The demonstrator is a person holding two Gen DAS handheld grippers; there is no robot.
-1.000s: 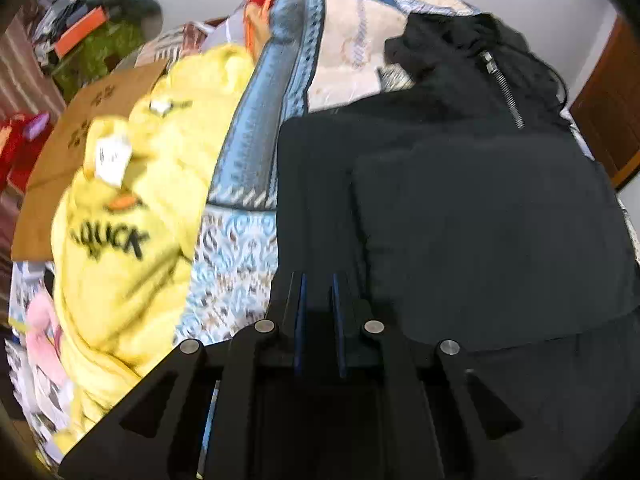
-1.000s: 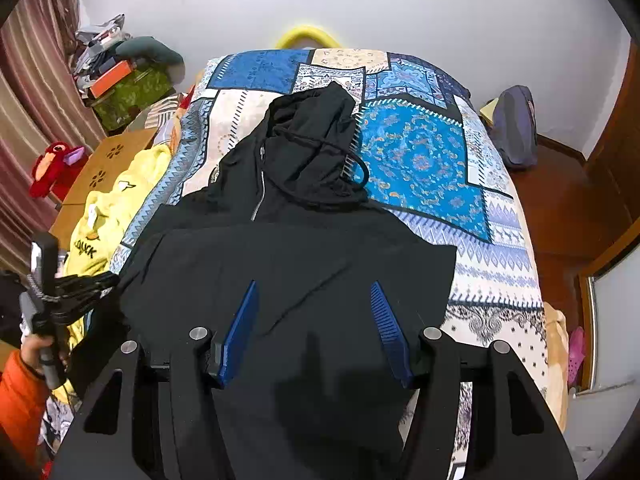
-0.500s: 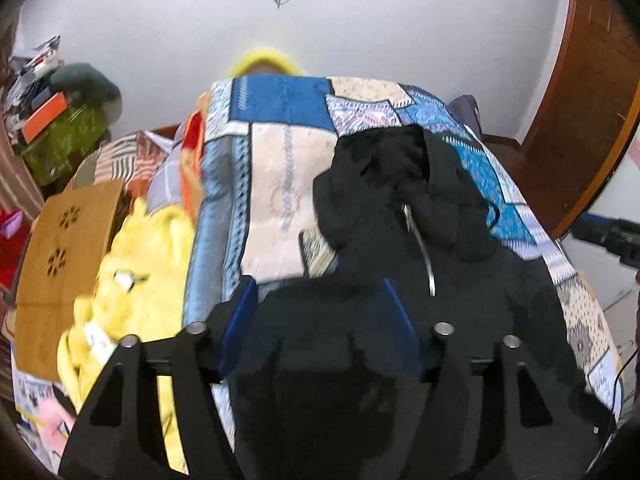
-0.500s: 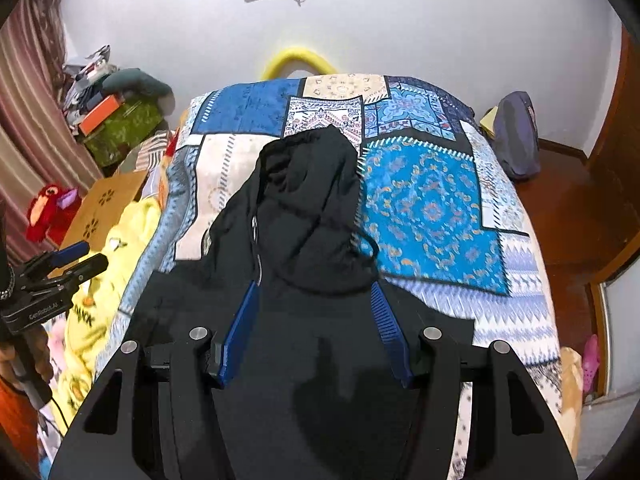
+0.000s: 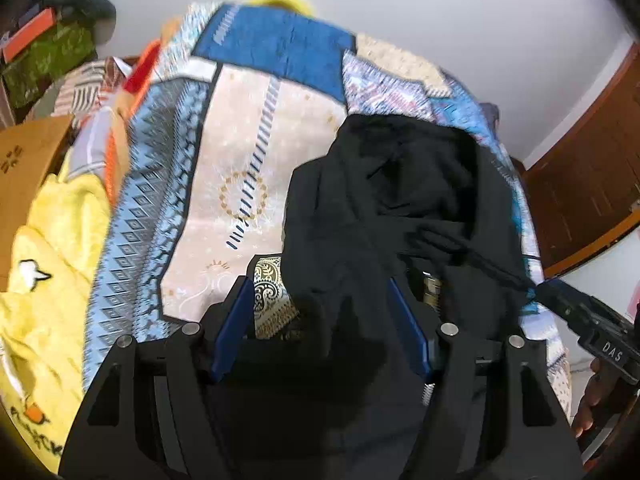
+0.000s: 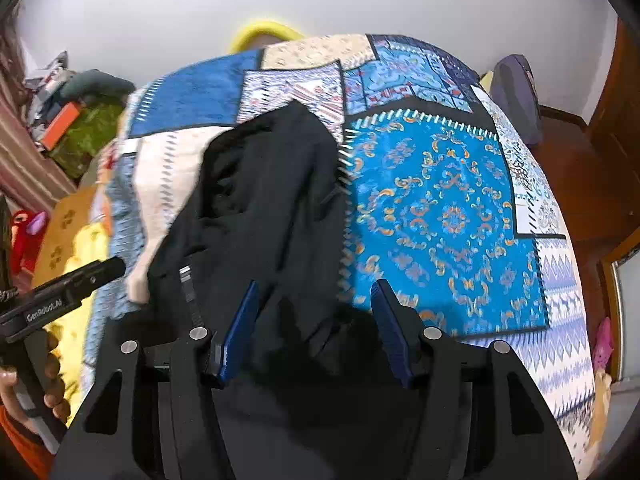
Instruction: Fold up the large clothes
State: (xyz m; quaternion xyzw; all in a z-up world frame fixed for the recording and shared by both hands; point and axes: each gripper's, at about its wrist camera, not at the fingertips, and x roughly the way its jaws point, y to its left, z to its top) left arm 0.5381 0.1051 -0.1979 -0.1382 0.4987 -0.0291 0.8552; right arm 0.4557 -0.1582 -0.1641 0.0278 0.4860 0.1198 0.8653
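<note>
From the left wrist view, the left tool [image 5: 320, 300] hangs over the neck end of a black zip hoodie [image 5: 400, 208] that lies on a bed under a patchwork bedspread [image 5: 248, 152]. Its blue pads stand apart with nothing clamped between them, though dark cloth lies beneath the gap. The hood is bunched and crumpled toward the far end, a drawstring trailing across it, and a yellow garment [image 5: 48, 240] sits heaped at the bed's left edge. The other tool pokes in at the lower right. From the right wrist view, the right tool [image 6: 316, 308] also stands apart and empty, poised over the hoodie [image 6: 260, 200] where the hood meets the body, with the blue medallion panel of the bedspread [image 6: 448, 216] just beside it. The zipper [image 6: 188, 288] shows near the left edge of the garment. As a judgement, the sleeves appear already folded in over the body; the hood and the lengthwise folds seem yet to be done.
</note>
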